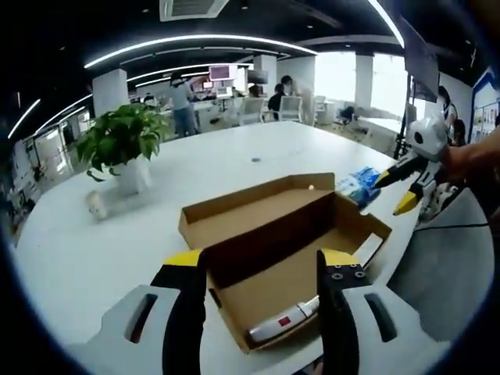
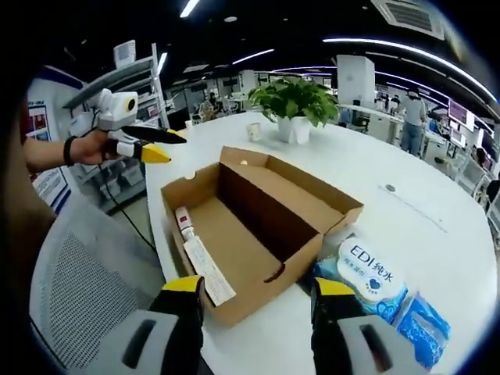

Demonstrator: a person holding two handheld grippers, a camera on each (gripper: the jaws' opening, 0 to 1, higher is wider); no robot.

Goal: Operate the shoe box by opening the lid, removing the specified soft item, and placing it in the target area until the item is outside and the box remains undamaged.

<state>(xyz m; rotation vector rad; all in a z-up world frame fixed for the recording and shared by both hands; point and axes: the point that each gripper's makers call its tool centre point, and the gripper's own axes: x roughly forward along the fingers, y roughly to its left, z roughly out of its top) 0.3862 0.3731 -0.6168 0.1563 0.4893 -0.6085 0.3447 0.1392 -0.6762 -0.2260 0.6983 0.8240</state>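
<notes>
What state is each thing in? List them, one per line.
Shoe box: lid open, folded back flat on the table.
Blue wipes pack: outside the box, lying on the table against its side.
White tube: lying inside the box.
Left gripper: open, empty, over the box.
Right gripper: open, empty.
Potted plant: upright on the table.

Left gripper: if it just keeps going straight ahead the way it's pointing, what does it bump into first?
Probably the open shoe box. The left gripper has its jaws apart and points straight at the box's near corner, where a white tube lies inside. Depth is hard to judge, so it might pass just over the cardboard edge.
</notes>
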